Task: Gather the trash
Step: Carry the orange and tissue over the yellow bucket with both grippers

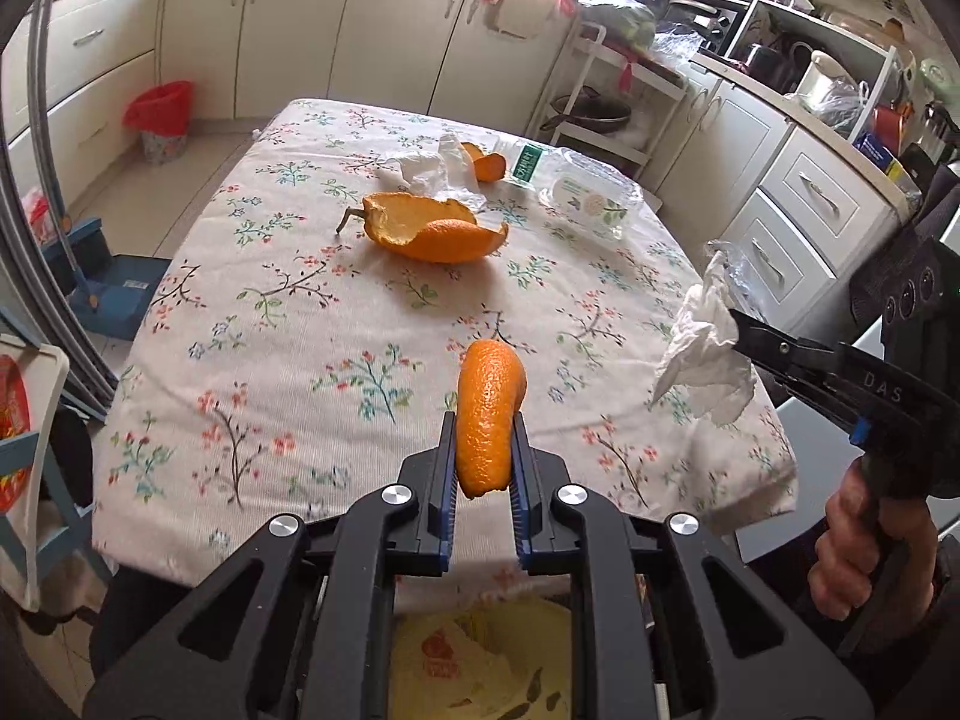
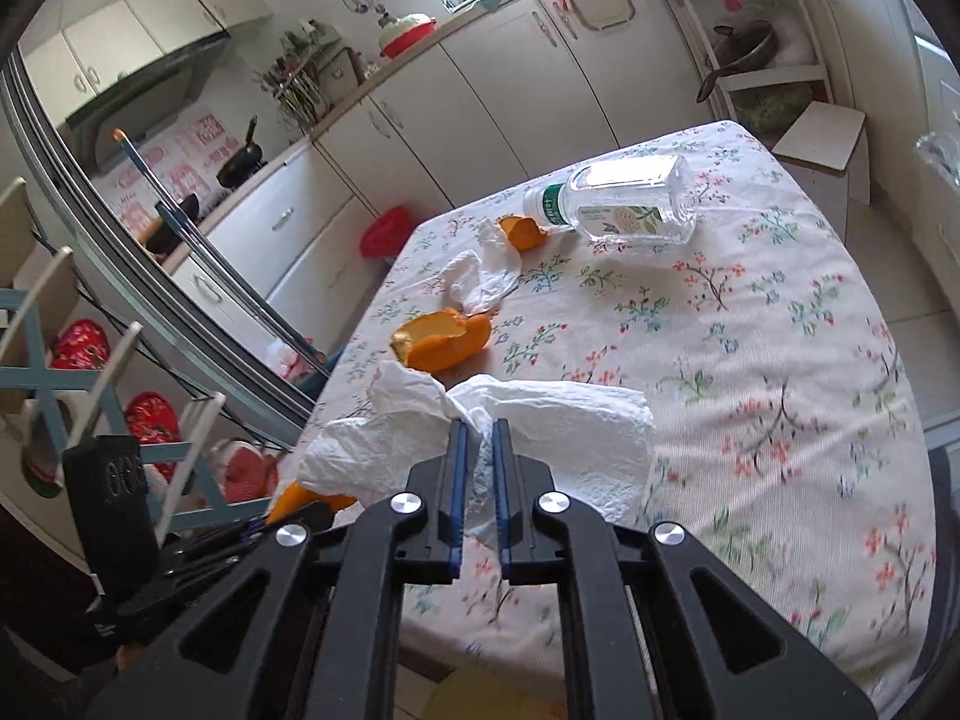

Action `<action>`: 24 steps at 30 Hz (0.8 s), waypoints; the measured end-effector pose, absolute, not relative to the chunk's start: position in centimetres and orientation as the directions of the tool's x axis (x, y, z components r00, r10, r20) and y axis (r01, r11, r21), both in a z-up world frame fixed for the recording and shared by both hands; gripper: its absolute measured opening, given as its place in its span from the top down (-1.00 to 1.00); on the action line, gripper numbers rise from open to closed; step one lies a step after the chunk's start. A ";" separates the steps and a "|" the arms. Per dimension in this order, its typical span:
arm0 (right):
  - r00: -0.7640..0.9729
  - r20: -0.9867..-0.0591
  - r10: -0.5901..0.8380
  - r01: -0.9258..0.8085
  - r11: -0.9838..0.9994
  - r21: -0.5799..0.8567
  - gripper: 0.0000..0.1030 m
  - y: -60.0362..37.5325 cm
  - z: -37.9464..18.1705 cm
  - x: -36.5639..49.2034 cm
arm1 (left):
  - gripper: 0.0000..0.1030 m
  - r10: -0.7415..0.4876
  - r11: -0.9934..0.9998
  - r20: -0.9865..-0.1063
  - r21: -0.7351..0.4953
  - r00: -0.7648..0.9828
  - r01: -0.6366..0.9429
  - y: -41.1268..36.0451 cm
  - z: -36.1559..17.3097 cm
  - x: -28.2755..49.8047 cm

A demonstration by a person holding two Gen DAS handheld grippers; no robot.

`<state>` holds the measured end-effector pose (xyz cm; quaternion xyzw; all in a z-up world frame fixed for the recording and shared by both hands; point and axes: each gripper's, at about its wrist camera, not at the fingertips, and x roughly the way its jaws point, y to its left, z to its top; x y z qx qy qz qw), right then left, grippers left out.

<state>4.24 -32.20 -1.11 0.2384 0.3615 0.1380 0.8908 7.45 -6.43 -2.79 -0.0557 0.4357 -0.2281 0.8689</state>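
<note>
Left tongs [image 1: 485, 450]: you have them clenched on a curved strip of orange peel [image 1: 489, 414], lifted clear of the counter [image 1: 270, 372] near its front edge.
Right tongs [image 2: 478, 456]: you hold them pinched on a crumpled white tissue [image 2: 540, 420], above the counter's near right side.
Your right hand [image 1: 864, 540]: wrapped around the handle of the right tongs, seen from the left wrist view.
Below the left tongs: a yellow plastic bag [image 1: 480, 660], partly hidden.
Mid counter: a large cupped orange peel [image 1: 429, 228] lies on the floral cloth.
Farther back: a second crumpled tissue [image 1: 429, 171], with a small peel piece [image 1: 487, 163] just beside it.
Far edge: a clear plastic bottle [image 2: 624, 204] lying on its side.
Floor beyond: a bin with a red liner [image 1: 161, 120].
</note>
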 end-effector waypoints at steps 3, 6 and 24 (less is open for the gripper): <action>0.707 -0.556 0.437 -0.086 0.833 0.546 0.82 -32.2 -0.9 2.5 | 0.73 -0.447 0.888 -0.727 -0.292 0.521 0.354 -6.2 -2.2 5.9; 0.713 -0.537 0.451 -0.098 0.822 0.561 0.82 -32.0 -0.8 0.8 | 0.73 -0.447 0.887 -0.725 -0.285 0.524 0.362 -6.0 -1.8 4.3; 0.680 -0.482 0.553 -0.190 0.767 0.612 0.82 -30.2 -1.1 -6.5 | 0.73 -0.449 0.878 -0.715 -0.241 0.535 0.414 -5.7 -0.3 -2.3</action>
